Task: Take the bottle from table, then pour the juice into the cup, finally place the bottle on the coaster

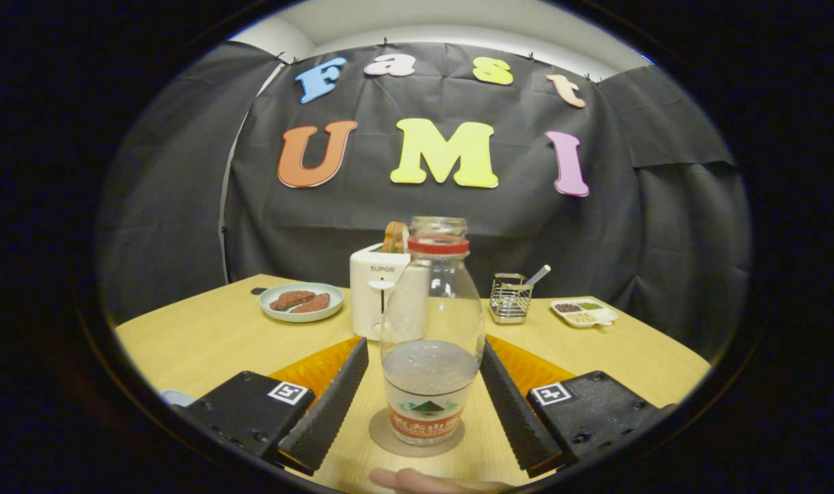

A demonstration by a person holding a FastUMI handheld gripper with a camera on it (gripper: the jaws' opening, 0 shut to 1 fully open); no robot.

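Black cloth walls the booth behind a wooden table point(204, 339). I see my gripper point(425, 374) spread wide, its fingers standing apart on either side of a clear bottle point(430, 329) without touching it. That bottle stands upright on a round coaster point(382, 433), holding a little clear liquid. Beyond it sit a white toaster point(372, 291), a plate point(301, 312) of brown slices, a wire holder point(511, 298) and a divided dish point(585, 313).

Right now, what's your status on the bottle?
Gripper open, fingers flanking, not touching. Clear plastic bottle with red neck ring upright on round brown coaster, part full. White toaster beyond; fingertip near the coaster.
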